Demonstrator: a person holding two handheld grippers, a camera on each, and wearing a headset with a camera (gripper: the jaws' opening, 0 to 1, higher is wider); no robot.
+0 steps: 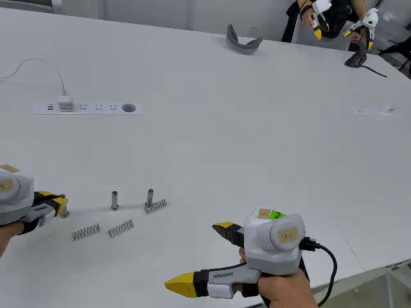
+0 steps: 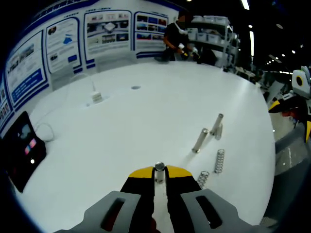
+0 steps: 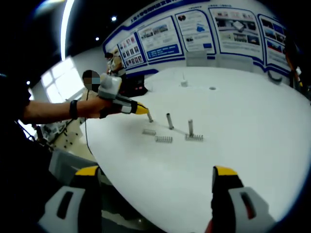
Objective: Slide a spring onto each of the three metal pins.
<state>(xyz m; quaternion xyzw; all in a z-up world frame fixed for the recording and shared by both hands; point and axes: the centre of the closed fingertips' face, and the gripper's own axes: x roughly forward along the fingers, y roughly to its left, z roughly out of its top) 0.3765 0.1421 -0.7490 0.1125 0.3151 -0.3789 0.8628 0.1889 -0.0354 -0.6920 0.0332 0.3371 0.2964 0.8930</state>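
Note:
Two short metal pins [image 1: 114, 200] [image 1: 149, 197] stand upright on the white table [image 1: 257, 147]. A third pin [image 1: 64, 212] sits low over the table between the yellow tips of my left gripper [image 1: 59, 205], which is shut on it; in the left gripper view this pin [image 2: 159, 171] stands between the jaws of the gripper [image 2: 159, 175]. Three springs lie flat: one [image 1: 156, 206] against the right pin, two [image 1: 121, 228] [image 1: 86, 231] nearer me. My right gripper [image 1: 202, 256] hovers open at the near edge, holding nothing, with the pins [image 3: 169, 121] and springs [image 3: 164, 139] far ahead.
A white power strip [image 1: 88, 108] with a plugged-in charger and cable lies at the back left. A grey curved piece [image 1: 243, 42] rests at the far side. Another person with grippers [image 1: 334, 19] is at the far right corner. The table's front edge [image 1: 385, 266] runs close on the right.

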